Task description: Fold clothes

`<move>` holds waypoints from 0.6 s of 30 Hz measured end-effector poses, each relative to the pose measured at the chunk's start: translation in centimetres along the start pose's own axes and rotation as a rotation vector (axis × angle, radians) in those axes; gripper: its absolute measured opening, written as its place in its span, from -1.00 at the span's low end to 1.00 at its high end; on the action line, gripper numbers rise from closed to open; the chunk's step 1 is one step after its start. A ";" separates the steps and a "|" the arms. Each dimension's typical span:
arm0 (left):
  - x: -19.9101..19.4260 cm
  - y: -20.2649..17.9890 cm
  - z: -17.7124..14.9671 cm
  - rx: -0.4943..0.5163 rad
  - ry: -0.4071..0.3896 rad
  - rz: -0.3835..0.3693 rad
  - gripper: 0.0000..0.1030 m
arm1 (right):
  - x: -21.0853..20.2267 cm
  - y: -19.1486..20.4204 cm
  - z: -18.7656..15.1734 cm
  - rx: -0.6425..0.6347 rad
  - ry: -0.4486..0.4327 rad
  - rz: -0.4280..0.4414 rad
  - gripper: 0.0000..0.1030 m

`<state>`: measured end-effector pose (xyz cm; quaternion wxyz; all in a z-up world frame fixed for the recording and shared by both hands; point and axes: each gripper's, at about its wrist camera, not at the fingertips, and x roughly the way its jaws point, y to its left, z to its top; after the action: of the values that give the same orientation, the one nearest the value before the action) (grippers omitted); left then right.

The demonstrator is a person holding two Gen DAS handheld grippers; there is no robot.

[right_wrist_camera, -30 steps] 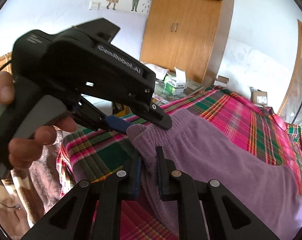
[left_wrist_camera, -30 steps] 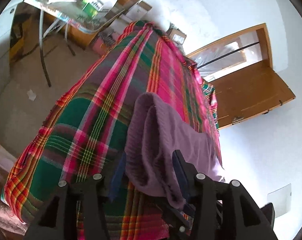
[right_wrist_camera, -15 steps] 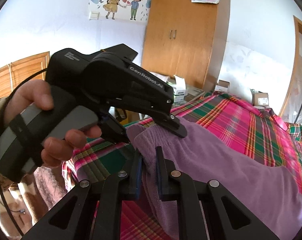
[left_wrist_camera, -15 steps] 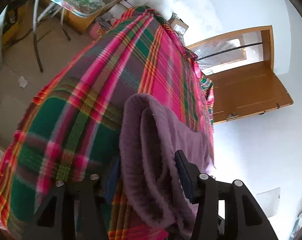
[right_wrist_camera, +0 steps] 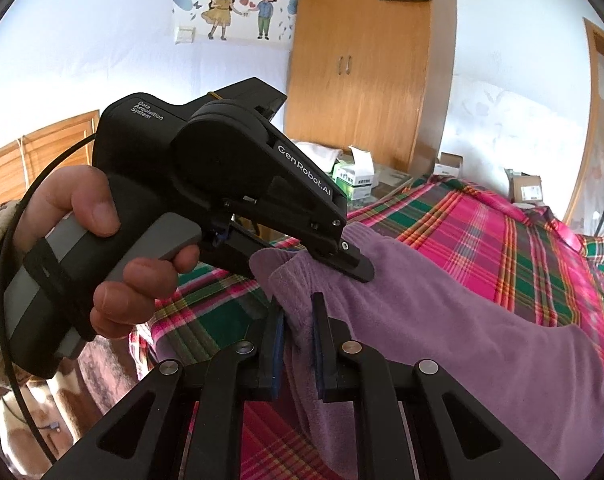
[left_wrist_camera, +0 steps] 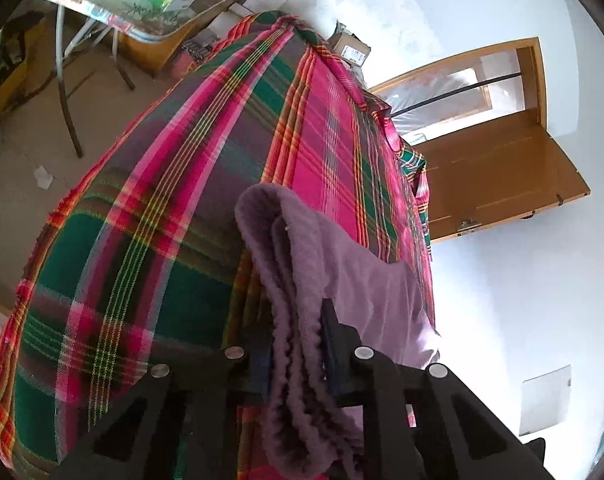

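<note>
A purple fleece garment [right_wrist_camera: 441,320] lies over a bed with a red, pink and green plaid cover [right_wrist_camera: 501,232]. My right gripper [right_wrist_camera: 300,320] is shut on a doubled edge of the garment near its corner. In the left wrist view the same purple garment [left_wrist_camera: 321,272] hangs folded between the jaws of my left gripper [left_wrist_camera: 298,332], which is shut on it. The left gripper body [right_wrist_camera: 222,184], held by a person's hand [right_wrist_camera: 102,248], shows in the right wrist view, pinching the corner just beyond my right fingers.
A folding table [left_wrist_camera: 114,12] with green boxes stands past the bed's far-left side, with floor [left_wrist_camera: 18,184] below. A wooden wardrobe [right_wrist_camera: 365,64] stands behind the bed, and an open wooden door [left_wrist_camera: 497,172] on the right. Cardboard boxes [left_wrist_camera: 351,50] sit by the wall.
The left gripper closed from wide apart onto the purple garment. Both grippers lifted slightly with the cloth. The right gripper stayed shut on the edge.
</note>
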<state>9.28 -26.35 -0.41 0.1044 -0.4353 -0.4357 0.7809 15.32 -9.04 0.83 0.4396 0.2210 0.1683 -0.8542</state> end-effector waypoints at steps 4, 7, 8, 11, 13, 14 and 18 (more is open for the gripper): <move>-0.6 -1.1 0.0 0.028 -0.033 0.008 -0.63 | 0.0 -0.3 0.4 0.010 -0.015 0.007 -0.76; -1.2 -1.7 0.0 0.047 -0.065 0.012 -0.65 | 0.2 -0.2 0.9 0.007 -0.026 0.002 -0.76; -1.4 -1.5 0.0 0.044 -0.071 0.011 -0.66 | 0.2 -0.1 1.1 0.011 -0.027 0.003 -0.76; -1.8 -1.0 0.1 0.027 -0.091 0.007 -0.67 | 0.7 0.0 1.6 0.031 -0.013 0.021 -0.76; -1.9 -0.3 0.1 0.009 -0.101 0.005 -0.67 | 1.3 0.4 1.8 0.026 -0.006 0.023 -0.76; -2.0 0.0 0.1 0.000 -0.106 0.004 -0.67 | 1.6 0.7 1.8 0.011 -0.001 0.016 -0.76; -1.8 0.9 -0.1 -0.018 -0.105 0.018 -0.67 | 2.3 1.3 1.3 -0.007 0.025 0.020 -0.76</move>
<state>10.63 -27.77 -0.04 0.0706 -0.3987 -0.4437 0.7995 14.90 -11.93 0.55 0.4465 0.2320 0.1745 -0.8464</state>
